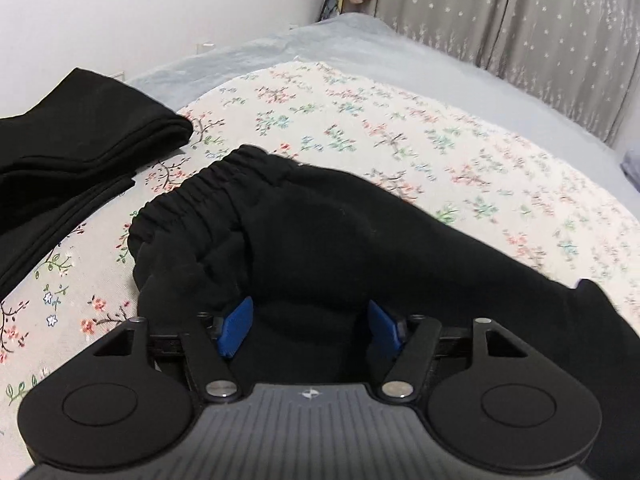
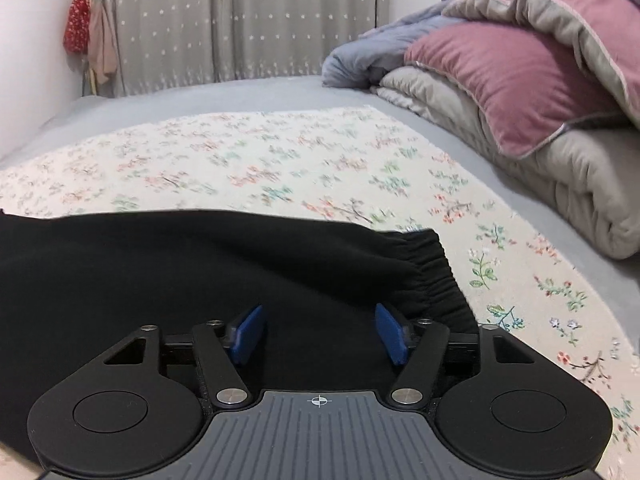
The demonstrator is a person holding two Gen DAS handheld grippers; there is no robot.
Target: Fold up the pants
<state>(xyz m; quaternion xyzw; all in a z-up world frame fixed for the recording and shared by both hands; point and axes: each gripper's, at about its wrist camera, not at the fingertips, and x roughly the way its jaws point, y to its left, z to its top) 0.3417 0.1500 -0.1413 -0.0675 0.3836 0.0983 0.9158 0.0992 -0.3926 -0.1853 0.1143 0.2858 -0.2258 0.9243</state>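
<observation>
Black pants lie across a floral sheet on the bed. In the left wrist view their gathered elastic waistband points to the far left. My left gripper is open, its blue pads spread apart with black fabric between and over them. In the right wrist view the pants show an elastic cuff at the right. My right gripper is open, its pads apart over the black fabric near that cuff.
A stack of folded black garments lies at the left. Piled quilts and a pink pillow sit at the right of the bed. Grey star-print curtains hang behind. The grey bedsheet surrounds the floral sheet.
</observation>
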